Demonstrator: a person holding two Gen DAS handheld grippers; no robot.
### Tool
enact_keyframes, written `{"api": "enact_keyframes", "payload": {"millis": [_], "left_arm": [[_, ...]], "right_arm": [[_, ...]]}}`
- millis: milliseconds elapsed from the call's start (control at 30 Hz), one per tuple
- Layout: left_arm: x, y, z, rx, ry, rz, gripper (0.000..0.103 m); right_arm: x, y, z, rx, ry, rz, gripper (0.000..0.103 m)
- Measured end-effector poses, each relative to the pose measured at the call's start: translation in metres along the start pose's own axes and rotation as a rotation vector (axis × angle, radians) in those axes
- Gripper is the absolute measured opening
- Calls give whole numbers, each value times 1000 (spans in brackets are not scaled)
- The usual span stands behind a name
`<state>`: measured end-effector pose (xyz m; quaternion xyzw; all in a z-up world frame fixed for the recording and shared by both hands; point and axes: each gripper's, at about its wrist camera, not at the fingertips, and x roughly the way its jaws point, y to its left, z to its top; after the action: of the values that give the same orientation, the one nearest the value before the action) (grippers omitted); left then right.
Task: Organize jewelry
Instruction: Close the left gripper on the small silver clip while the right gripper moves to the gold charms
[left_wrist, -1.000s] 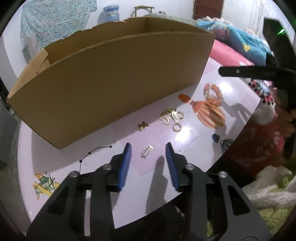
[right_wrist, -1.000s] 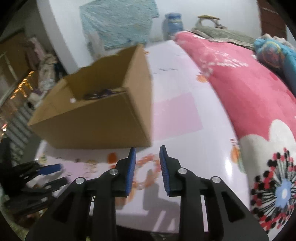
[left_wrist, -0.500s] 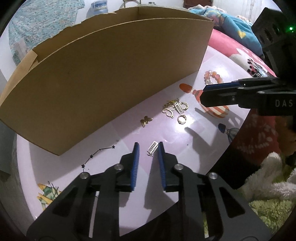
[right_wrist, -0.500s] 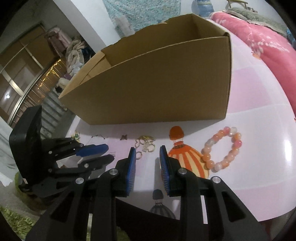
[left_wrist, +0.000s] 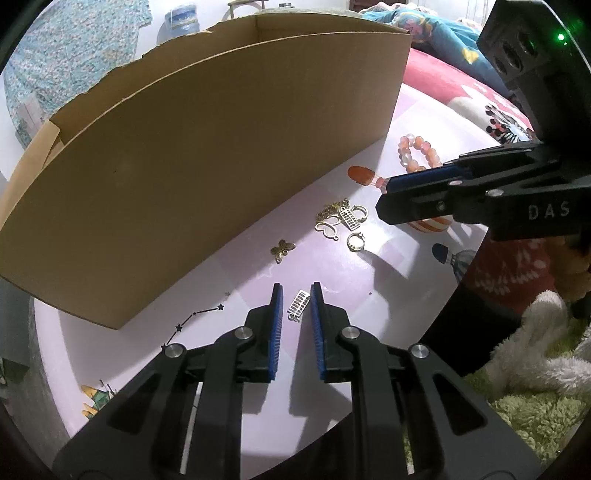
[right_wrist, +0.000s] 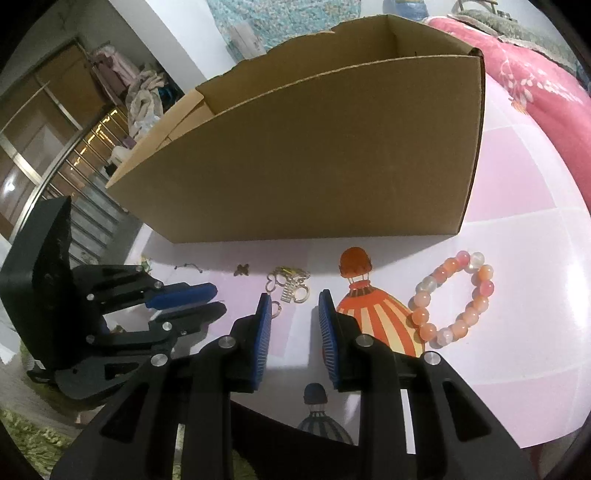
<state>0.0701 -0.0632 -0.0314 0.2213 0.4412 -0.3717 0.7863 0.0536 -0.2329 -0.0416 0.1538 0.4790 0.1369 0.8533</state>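
The left gripper (left_wrist: 296, 306) is narrowing its fingers around the small silver charm (left_wrist: 298, 305) near the bench's front edge, seemingly to box it.

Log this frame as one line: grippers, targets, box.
left gripper: closing around silver charm, pads not yet pressing | right gripper: open, empty, near charm cluster | bead bracelet: on table | cardboard box: behind jewelry

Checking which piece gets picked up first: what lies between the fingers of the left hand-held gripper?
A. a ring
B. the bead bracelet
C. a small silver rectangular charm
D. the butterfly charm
C: in the left wrist view the small silver rectangular charm lies on the table between the blue pads of the left hand-held gripper, whose jaws have just been closing around it.
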Motion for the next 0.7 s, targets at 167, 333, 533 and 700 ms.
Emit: {"api": "enact_keyframes", "payload": {"millis": [167,333,533,700], "left_arm": [[-1,-2,-2,1,-10,17,6],[-4,4,-6,-38,-13,27,5],[-6,12,-9,-73,-15,26,4],[-7,16,-11,-76,-18,21,4]], "right_arm": [[6,6,3,-22,9,-38,27],[12,22,9,-71,0,-59,27],[25,32,10,-106,20,-100,26],[33,39,10,-136,28,-162,19]]}}
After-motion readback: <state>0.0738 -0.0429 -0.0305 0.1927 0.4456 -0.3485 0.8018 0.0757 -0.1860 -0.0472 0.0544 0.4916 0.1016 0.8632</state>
